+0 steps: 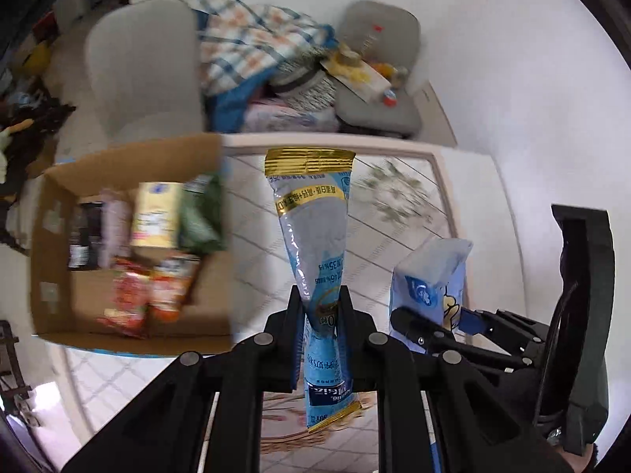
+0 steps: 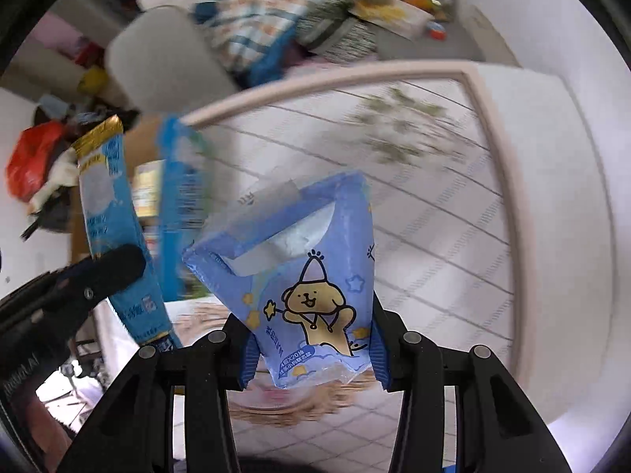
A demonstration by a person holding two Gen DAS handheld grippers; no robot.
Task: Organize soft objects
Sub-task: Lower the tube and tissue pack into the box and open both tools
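Carrying step, it seems: the left hand-held gripper [image 1: 320, 307] pinches a milk-powder sachet [image 1: 311, 228] tight above the desk [image 1: 394, 236]; the right hand-held gripper [image 2: 313, 349] clamps a tissue pack [image 2: 311, 276]; next, probably, lowering both into the cardboard box [image 1: 55, 276].

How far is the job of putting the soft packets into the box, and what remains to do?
Done: the cardboard box already holds several packets. In hand: the left gripper is shut on a long blue sachet, and the right gripper is shut on a blue tissue pack with a cartoon bear; both are lifted above the table. Left: both still have to go into the box. No other loose packets show on the table.
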